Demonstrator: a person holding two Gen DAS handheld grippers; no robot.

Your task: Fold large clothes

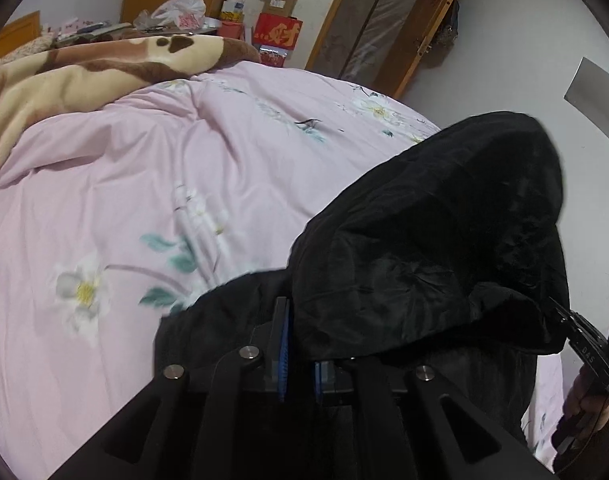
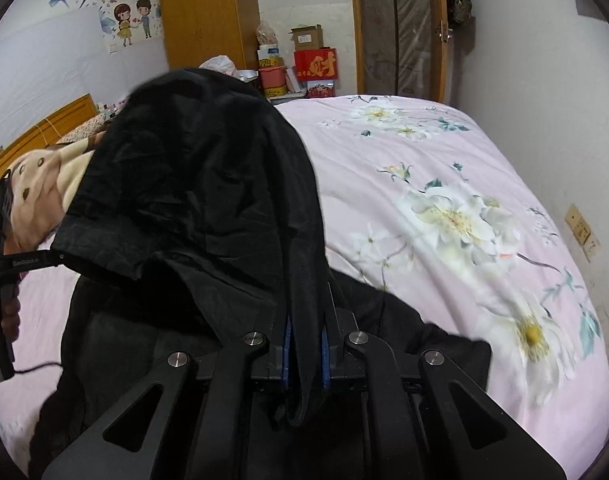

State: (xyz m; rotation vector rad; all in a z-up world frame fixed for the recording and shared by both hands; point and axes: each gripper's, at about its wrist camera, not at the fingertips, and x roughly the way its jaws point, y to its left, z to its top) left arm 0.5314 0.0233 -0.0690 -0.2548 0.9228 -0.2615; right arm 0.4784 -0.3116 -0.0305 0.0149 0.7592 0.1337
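A large black garment (image 1: 444,220) hangs bunched above the bed, lifted between both grippers. In the left wrist view my left gripper (image 1: 300,360) is shut on a fold of it. The cloth drapes over the right finger, and a blue pad (image 1: 282,356) shows on the left. In the right wrist view the same garment (image 2: 204,180) rises in a hump. My right gripper (image 2: 306,354) is shut on a thick edge of it, which is pinched between the blue pads (image 2: 287,354). More black cloth lies on the quilt below both grippers.
A pink floral quilt (image 1: 144,184) covers the bed (image 2: 444,208). A brown and cream blanket (image 1: 64,76) lies at its head. Boxes (image 2: 315,63), a wardrobe (image 2: 208,12) and a door (image 2: 400,28) stand beyond. A person's hand (image 1: 588,404) holds the right gripper's handle, and another hand (image 2: 4,316) holds the left's.
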